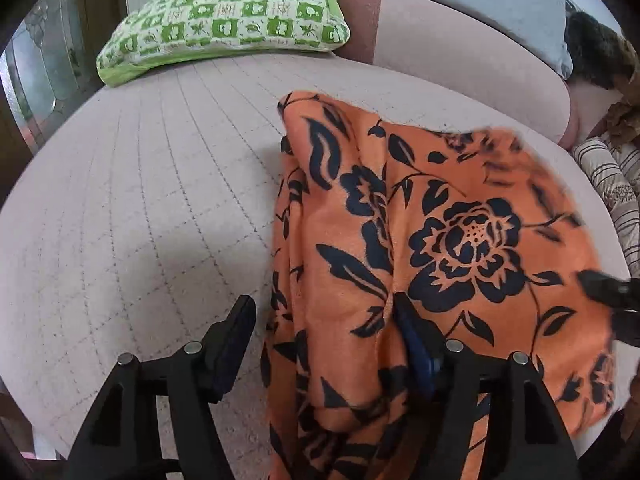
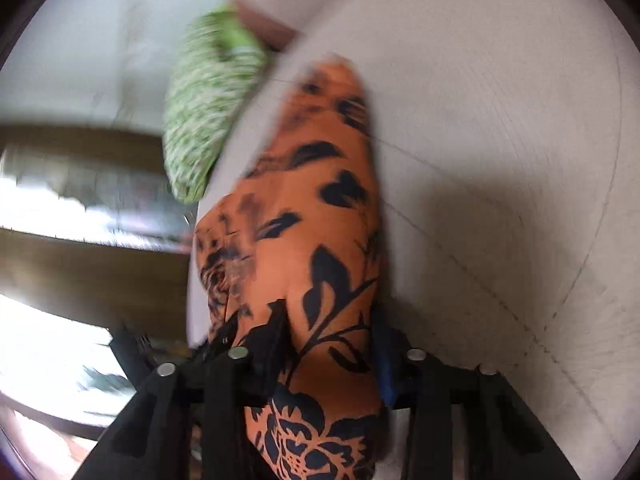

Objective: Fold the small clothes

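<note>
Orange floral garment point(image 1: 420, 240) drapes between my left claw's point(image 1: 324, 320) spread fingers; right claw point(image 2: 332, 332) clenched on it, I judge.

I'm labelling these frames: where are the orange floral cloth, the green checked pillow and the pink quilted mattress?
orange floral cloth point(image 1: 460, 240): left wrist view, on the big flower print.
green checked pillow point(image 1: 232, 20): left wrist view, top face.
pink quilted mattress point(image 1: 140, 184): left wrist view, bare stitched surface.

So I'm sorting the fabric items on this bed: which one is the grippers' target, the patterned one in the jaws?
The orange cloth with black flowers, draped between both grippers' jaws. The green checked pillow and striped bedding lie apart, untouched.
</note>
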Available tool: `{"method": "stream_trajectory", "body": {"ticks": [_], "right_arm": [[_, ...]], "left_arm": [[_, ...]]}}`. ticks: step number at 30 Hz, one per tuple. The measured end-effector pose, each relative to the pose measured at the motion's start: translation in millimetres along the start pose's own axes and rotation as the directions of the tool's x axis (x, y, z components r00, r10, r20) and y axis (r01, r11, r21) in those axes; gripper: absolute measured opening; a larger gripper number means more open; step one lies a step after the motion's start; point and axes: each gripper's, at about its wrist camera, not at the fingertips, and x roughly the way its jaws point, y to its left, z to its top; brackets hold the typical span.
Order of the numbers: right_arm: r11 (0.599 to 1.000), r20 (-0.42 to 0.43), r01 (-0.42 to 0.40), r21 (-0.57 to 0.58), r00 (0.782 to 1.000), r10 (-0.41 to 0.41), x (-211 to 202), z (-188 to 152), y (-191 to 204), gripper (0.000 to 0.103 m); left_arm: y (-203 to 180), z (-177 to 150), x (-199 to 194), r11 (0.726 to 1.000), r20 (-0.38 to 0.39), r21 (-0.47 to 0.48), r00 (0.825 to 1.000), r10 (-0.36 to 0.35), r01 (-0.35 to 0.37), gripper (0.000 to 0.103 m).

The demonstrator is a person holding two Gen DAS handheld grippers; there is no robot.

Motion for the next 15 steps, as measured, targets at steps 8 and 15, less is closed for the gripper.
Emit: {"method": "stream_trajectory", "body": {"ticks": [8, 15], "right_arm": [[0.986, 0.016, -0.101, 0.131, 0.995, 0.099, -6, 5, -28, 0.077], [0.955, -0.023, -0.116, 0.272, 0.992, 0.127, 20, 42, -61, 0.043]], "left_arm": [[6, -2, 0, 1.000, 0.019, -0.003, 1.000, -0.023, 0.023, 0.072], [8, -4, -3, 1.000, 0.026, -0.003, 0.999, -0.029, 0.029, 0.072]]}}
